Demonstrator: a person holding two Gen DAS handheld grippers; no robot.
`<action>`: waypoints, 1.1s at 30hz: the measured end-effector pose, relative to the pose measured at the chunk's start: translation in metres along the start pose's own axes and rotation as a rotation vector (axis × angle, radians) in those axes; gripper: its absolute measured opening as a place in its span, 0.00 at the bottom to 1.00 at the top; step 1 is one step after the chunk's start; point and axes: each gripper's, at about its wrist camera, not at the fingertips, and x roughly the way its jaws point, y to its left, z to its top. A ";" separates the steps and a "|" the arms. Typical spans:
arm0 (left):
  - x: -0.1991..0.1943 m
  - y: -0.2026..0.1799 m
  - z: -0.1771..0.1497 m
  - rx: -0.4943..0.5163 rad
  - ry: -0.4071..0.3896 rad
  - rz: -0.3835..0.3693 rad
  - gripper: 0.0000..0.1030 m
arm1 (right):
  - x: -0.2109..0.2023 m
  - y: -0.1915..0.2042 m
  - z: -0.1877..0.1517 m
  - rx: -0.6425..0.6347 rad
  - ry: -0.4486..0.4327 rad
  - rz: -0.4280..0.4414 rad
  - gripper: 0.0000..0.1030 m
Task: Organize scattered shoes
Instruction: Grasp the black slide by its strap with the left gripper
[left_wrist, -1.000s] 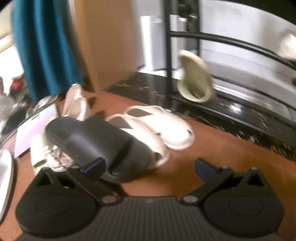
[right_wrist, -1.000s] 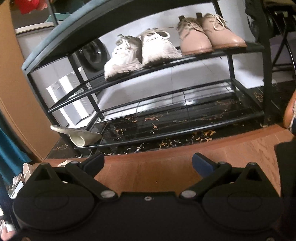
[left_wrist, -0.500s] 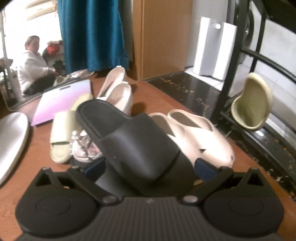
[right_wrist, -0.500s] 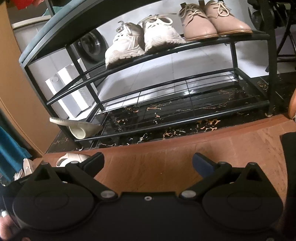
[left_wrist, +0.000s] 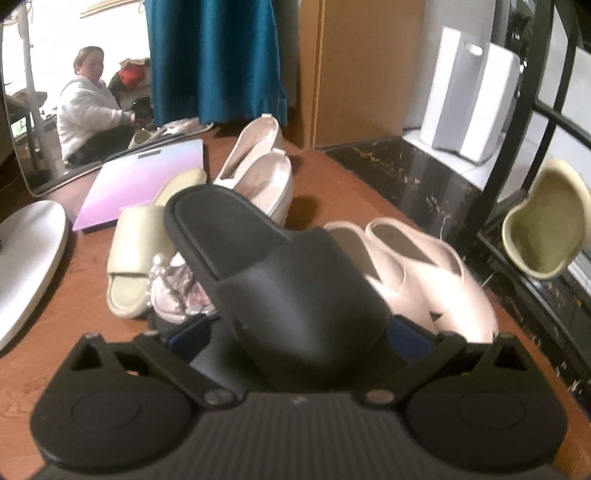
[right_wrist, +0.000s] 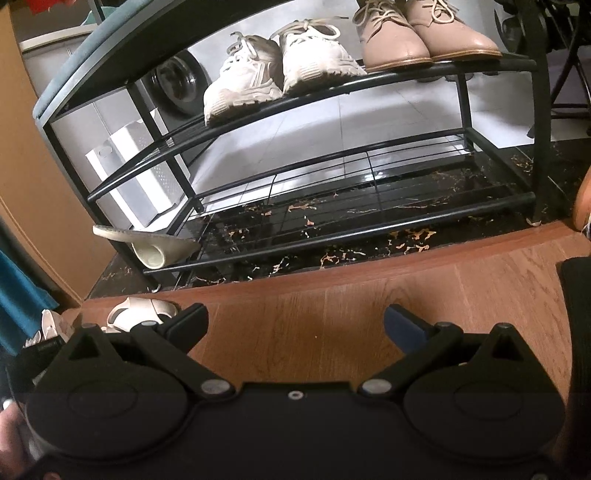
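Left gripper (left_wrist: 284, 334) jaws spread wide around toe end of black slide (left_wrist: 273, 280), centre frame, contact not discernible, pink clogs (left_wrist: 417, 273) right of it, right gripper (right_wrist: 295, 325) jaws open, empty, over wood floor (right_wrist: 332, 306), shoe rack (right_wrist: 332, 177) above.

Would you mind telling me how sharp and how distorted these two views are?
Left wrist: soft overall, the black slide between the fingers slightly blurred, the yellow-green slipper smeared. Right wrist: sharper, though fisheye bows the shoe rack bars.
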 end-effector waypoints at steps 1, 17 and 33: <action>0.001 -0.001 0.001 -0.007 0.001 0.004 0.99 | 0.001 0.001 -0.001 -0.003 0.005 0.000 1.00; 0.030 0.021 0.012 -0.218 0.077 0.045 1.00 | 0.015 0.000 -0.005 0.006 0.045 -0.015 1.00; 0.044 0.019 0.008 -0.220 0.072 0.002 1.00 | 0.028 -0.002 -0.011 -0.001 0.091 -0.021 1.00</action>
